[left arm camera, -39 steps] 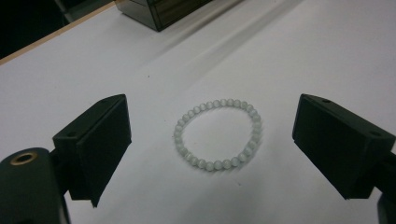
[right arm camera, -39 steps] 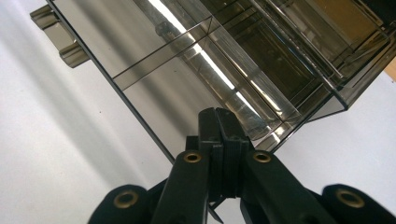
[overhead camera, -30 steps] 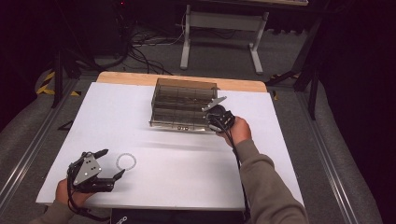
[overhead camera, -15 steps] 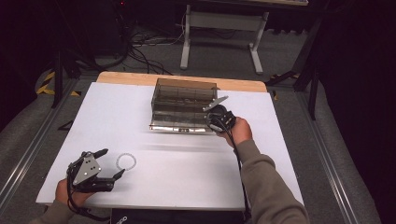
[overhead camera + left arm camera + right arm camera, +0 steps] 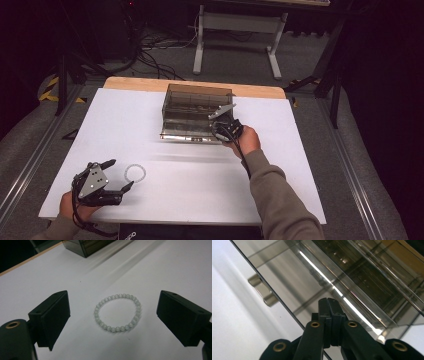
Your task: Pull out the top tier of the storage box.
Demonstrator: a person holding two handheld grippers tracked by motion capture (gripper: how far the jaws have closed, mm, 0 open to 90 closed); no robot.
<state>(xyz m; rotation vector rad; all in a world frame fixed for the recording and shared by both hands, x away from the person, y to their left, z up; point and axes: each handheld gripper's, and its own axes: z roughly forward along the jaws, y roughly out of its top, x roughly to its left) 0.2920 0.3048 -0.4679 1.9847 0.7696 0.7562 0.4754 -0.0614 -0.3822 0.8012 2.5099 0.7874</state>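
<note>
Here, the left tool [image 5: 113, 315] gapes around a bead bracelet [image 5: 117, 312].

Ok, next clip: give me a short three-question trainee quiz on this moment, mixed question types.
1. True or false: the left gripper has its jaws shut on the pale beaded bracelet.
2. Multiple choice: the right gripper is
A. wide open above the bracelet
B. shut, at the front edge of the smoked clear plastic drawer box
C. resting beside the left gripper
3. Short answer: what does the bracelet lie on, and does anything touch it?

Key
1. False: the jaws stand wide apart, with the bracelet lying on the table ahead of them, in line with the gap.
2. B.
3. It lies flat on the white tabletop, and nothing touches it.
</note>
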